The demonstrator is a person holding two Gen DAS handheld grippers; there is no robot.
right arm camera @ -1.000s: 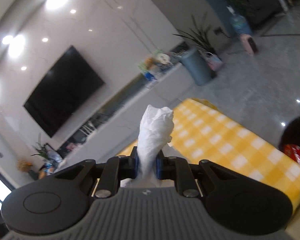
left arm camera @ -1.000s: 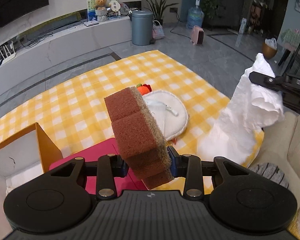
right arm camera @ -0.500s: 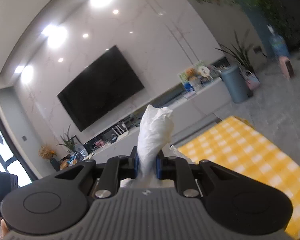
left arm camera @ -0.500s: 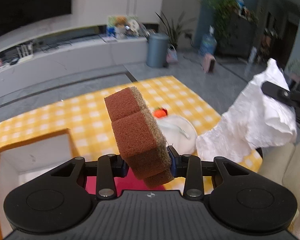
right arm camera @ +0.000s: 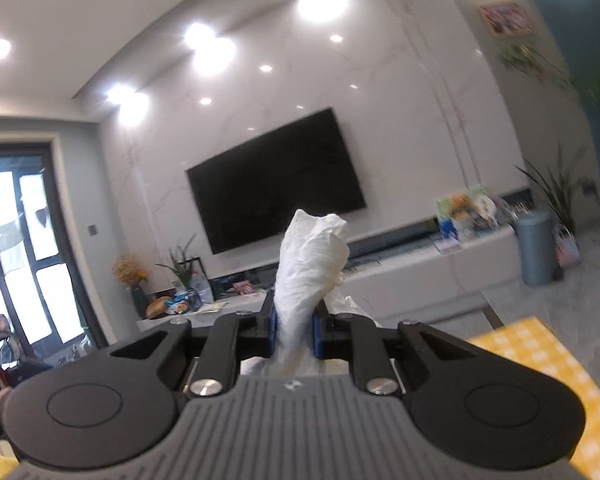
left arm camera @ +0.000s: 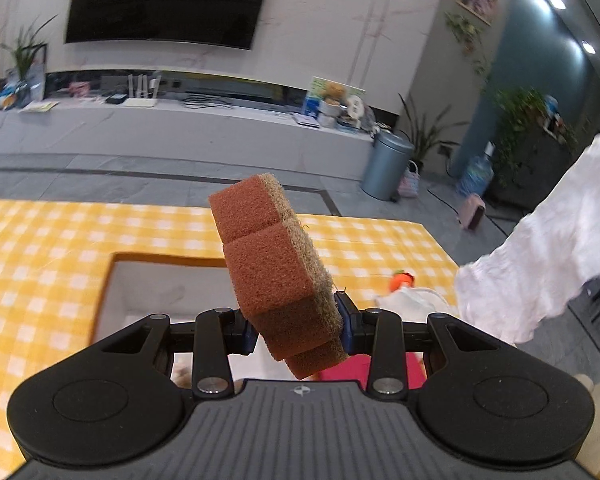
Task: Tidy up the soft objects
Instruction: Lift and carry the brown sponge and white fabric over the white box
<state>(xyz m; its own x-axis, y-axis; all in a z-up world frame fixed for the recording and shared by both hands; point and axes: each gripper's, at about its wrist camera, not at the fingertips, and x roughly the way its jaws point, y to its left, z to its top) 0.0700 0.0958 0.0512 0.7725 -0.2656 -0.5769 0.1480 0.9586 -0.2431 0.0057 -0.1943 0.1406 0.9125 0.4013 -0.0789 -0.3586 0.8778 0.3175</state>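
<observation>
The left claw [left arm camera: 298, 330] pinches a sponge [left arm camera: 274, 276] by its lower end. The sponge rises upright and tilted, held in the air above an open box [left arm camera: 160, 280] with orange rim and white inside. It is rust-brown, cut into stepped blocks, with a tan scouring layer on its right face. Only the left view shows the bench [left arm camera: 40, 248] in its yellow-and-white check, the box on it, a red item [left arm camera: 344, 368] just under the claw, and farther right a small orange toy [left arm camera: 403, 280] beside a white round pad [left arm camera: 416, 300]. At that view's right edge a white cloth [left arm camera: 540, 248] hangs free above the bench.

The right view shows where the cloth is held: the right claw [right arm camera: 294, 328] is pressed onto the crumpled cloth [right arm camera: 310, 264], a bunch sticking up past the tips. It looks mostly at the far wall and TV [right arm camera: 276, 204], with only a corner of the bench [right arm camera: 540, 360]. No writing is legible in either view.
</observation>
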